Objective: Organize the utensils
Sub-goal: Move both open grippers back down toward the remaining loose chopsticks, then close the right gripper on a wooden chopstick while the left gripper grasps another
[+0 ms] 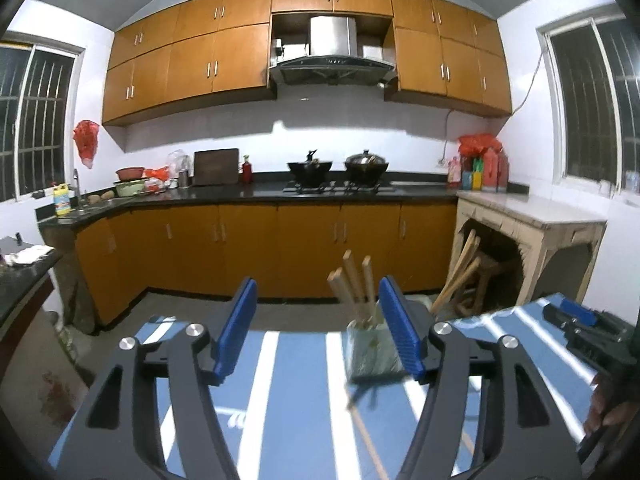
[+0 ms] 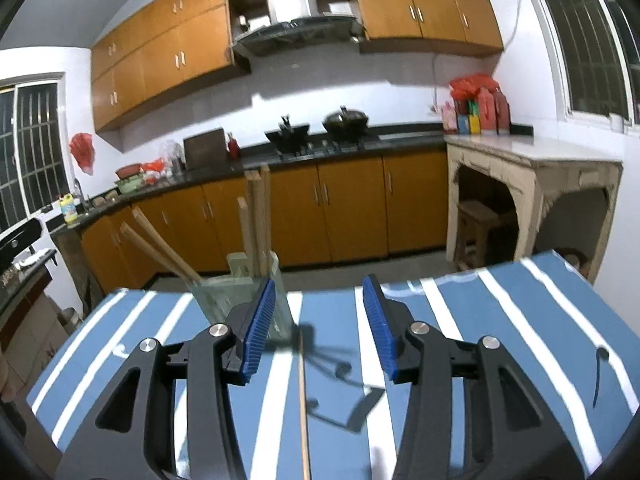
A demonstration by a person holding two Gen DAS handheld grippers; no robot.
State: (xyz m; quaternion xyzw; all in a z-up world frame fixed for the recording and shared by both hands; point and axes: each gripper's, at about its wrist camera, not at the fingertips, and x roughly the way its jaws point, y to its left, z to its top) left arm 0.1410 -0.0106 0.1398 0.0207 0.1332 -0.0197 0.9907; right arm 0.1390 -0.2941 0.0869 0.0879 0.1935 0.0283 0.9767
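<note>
A clear glass holder (image 1: pixel 374 350) with several wooden chopsticks (image 1: pixel 354 284) upright in it stands on the blue-and-white striped table (image 1: pixel 280 420). It also shows in the right wrist view (image 2: pixel 240 300), with chopsticks (image 2: pixel 256 220) leaning out. One loose chopstick (image 2: pixel 303 408) lies flat on the cloth in front of the holder; it also shows in the left wrist view (image 1: pixel 366 440). My left gripper (image 1: pixel 318 328) is open and empty, its right finger beside the holder. My right gripper (image 2: pixel 320 324) is open and empty above the loose chopstick. The right gripper also appears at the right edge of the left wrist view (image 1: pixel 588 328).
A thin dark stick (image 2: pixel 599 376) lies on the cloth at the right. Beyond the table's far edge are the floor, orange cabinets (image 1: pixel 280 248), a counter with woks (image 1: pixel 310 172), and a stone side table (image 2: pixel 532 168) with a stool under it.
</note>
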